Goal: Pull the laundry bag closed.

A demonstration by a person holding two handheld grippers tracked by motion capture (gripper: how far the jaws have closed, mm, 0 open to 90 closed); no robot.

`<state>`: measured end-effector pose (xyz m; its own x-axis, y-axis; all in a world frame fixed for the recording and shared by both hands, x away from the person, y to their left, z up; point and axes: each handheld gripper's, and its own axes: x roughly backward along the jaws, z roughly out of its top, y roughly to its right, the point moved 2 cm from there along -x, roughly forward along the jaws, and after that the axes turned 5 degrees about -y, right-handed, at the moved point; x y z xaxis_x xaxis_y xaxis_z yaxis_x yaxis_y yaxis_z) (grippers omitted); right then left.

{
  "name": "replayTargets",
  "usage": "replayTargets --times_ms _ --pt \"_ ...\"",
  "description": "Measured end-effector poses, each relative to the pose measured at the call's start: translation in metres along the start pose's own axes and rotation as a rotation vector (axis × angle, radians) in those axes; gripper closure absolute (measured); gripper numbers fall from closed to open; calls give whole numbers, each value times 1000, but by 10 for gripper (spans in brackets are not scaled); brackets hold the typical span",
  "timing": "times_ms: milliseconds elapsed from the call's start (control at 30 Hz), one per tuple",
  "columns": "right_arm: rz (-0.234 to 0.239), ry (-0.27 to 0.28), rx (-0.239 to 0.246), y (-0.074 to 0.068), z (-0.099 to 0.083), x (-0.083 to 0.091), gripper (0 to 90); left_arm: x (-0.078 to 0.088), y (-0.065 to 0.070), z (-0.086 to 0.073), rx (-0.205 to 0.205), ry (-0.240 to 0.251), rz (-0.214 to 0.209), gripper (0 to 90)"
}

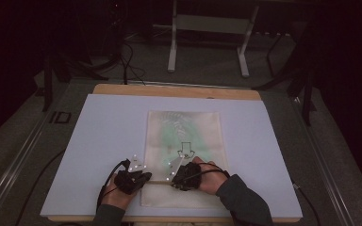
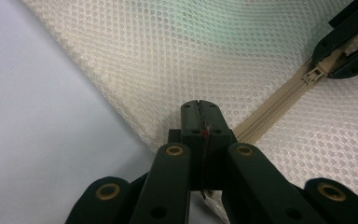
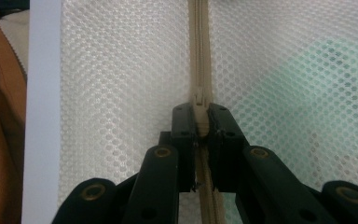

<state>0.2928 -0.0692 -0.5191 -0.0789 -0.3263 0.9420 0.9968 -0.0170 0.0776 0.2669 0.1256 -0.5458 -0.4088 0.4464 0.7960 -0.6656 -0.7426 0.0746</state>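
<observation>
The room was dark, a pale metal stand (image 1: 208,35) on the grey floor behind the counter (image 1: 108,122), whose top was a white sheet edged with wood. Both forearms came in from the near edge, hands low and close together over the near part of a mesh bag (image 1: 184,141). The left gripper (image 2: 199,112) had its fingers pressed together on the bag's edge at the end of the zipper (image 2: 279,95) — a sliver of fabric pinched between them. The right gripper (image 3: 200,123) pointed along the zipper, fingers clamped on the pull (image 3: 199,116). The bag lay flat at the counter's middle, cream netting with a green tint showing through and a beige zipper across its near part.
</observation>
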Motion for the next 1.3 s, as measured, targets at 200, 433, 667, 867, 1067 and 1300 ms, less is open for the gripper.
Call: replayTargets --times_ms 200,433,667,867,1067,1300 --pt "2 -10 -2 0 -4 1 823 0 0 0 0 0 -1 895" --pt "8 -9 -11 1 -8 3 823 0 0 0 4 1 -1 896" --pt "5 -11 -12 1 -12 4 823 0 0 0 8 1 -3 895" --pt "6 -10 -23 1 -17 6 823 0 0 0 6 1 -2 895" --pt "7 -13 -34 1 -22 8 823 0 0 0 6 2 -1 895" --pt "10 -11 -40 1 -27 9 823 0 0 0 5 4 1 895"
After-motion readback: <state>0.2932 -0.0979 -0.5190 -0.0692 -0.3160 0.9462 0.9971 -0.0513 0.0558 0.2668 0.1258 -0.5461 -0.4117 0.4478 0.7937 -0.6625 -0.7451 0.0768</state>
